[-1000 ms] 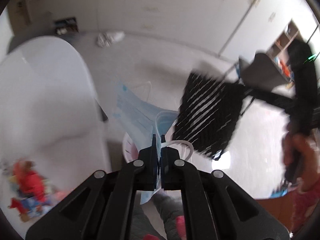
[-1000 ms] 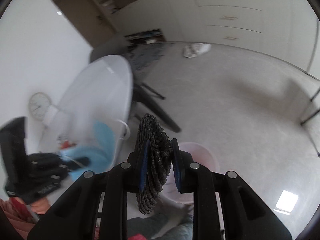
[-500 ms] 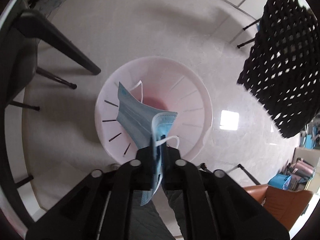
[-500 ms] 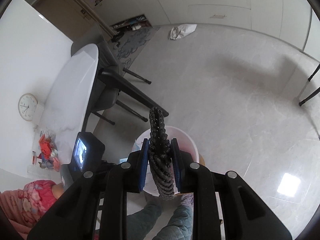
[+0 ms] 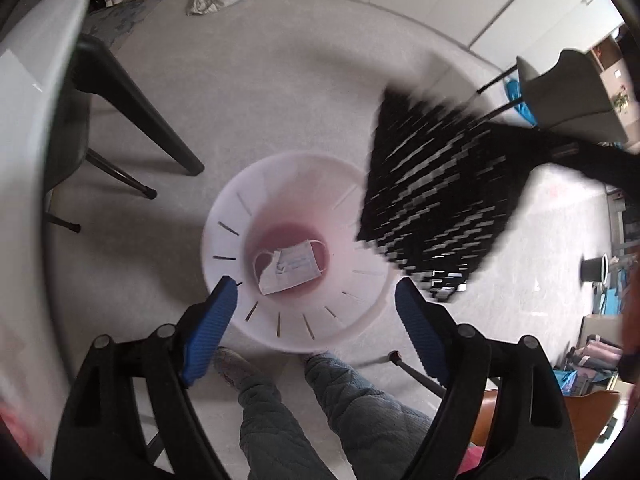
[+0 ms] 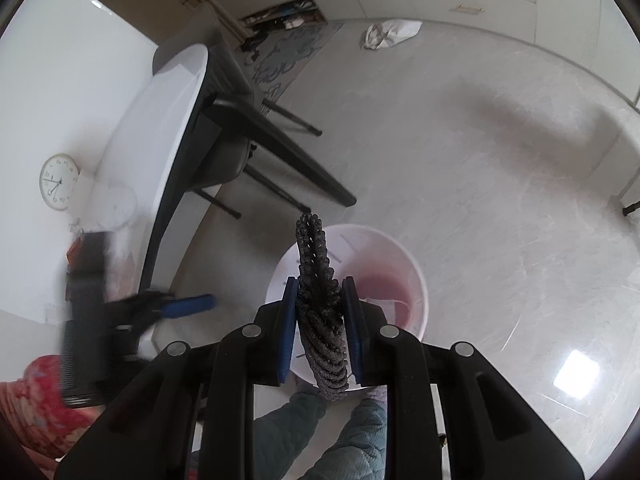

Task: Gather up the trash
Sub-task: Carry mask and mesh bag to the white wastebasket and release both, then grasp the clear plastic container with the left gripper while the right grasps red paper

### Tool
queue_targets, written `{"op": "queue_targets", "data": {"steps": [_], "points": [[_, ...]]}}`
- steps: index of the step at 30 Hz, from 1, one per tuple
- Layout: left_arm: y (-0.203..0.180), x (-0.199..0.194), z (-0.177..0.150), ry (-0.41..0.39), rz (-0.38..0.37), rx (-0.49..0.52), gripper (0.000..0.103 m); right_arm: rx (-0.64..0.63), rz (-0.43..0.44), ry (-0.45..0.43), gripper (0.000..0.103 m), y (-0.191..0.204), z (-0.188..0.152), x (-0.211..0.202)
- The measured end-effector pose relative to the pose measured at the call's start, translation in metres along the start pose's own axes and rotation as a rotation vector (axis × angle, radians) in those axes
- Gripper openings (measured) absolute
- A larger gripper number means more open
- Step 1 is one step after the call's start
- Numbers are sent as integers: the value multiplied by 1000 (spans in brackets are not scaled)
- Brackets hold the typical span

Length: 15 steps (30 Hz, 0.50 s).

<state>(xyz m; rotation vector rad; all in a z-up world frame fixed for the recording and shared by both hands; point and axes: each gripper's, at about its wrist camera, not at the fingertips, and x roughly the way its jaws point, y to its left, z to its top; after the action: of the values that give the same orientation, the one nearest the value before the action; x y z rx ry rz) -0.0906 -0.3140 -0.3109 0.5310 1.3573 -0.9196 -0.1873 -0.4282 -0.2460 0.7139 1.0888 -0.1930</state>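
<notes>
A white bin (image 5: 224,216) with a pink bottom stands on the floor below me. A blue face mask (image 5: 289,268) lies at its bottom. My left gripper (image 5: 316,300) hangs above the bin's near rim, its jaws opening wide with nothing between them. My right gripper (image 6: 320,312) is shut on a folded black mesh mat (image 6: 318,280), held upright over the bin (image 6: 416,280). In the left wrist view the same mat (image 5: 432,208) hangs blurred at the right, over the bin's rim. The left gripper (image 6: 188,306) shows blurred at the left of the right wrist view.
A white table (image 6: 152,128) with dark legs and a dark chair (image 6: 224,160) stand left of the bin. A white bag (image 6: 390,32) lies on the far floor. The person's legs (image 5: 320,412) are beneath the grippers. A grey chair (image 5: 572,96) and clutter stand at the right.
The left gripper's jaws went from shut on the blue mask to wide apart, and the mask dropped to the bin's bottom. Both grippers sank toward the bin; the mat moved over its rim.
</notes>
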Motion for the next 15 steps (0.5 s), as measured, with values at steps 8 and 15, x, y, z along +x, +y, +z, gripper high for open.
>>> {"op": "queue_targets", "data": {"steps": [8, 15], "points": [[20, -134, -38, -186, 40, -126, 95, -42, -47, 148, 85, 20, -16, 67], [61, -242, -82, -344, 212, -277, 95, -207, -155, 54, 101, 89, -5, 13]]}}
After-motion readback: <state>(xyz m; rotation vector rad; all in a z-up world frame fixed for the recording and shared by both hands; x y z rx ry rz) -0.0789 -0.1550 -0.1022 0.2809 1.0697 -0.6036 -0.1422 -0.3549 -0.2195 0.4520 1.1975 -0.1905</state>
